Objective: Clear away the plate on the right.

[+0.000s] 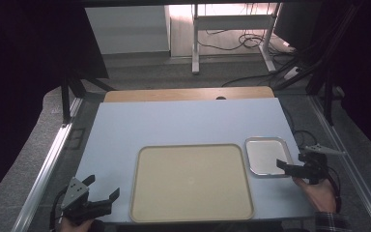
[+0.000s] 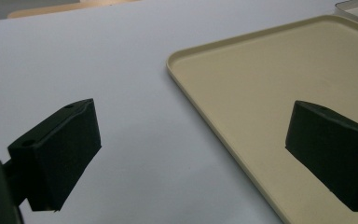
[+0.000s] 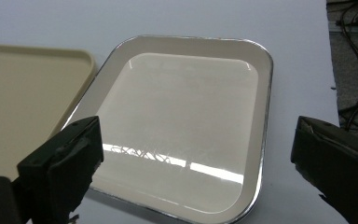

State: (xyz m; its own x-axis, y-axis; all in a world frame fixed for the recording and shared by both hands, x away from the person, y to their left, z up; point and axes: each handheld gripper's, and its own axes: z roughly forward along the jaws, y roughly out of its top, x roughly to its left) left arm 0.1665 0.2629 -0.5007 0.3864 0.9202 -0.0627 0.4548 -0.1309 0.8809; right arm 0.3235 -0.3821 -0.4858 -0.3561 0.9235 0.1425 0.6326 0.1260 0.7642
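On the pale blue table (image 1: 174, 125), a matte beige tray (image 1: 192, 182) lies flat, a glossy steel-rimmed tray (image 1: 267, 156) just beside it. The right gripper (image 1: 297, 166) hovers wide at that shiny tray's near corner; the left gripper (image 1: 101, 189) gapes wide, empty. Grey floor, cables beyond.

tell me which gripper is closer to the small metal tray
Right. The right gripper sits at the small metal tray's near right corner, fingers open. The left gripper is off beyond the big beige tray, by the table's near left corner.
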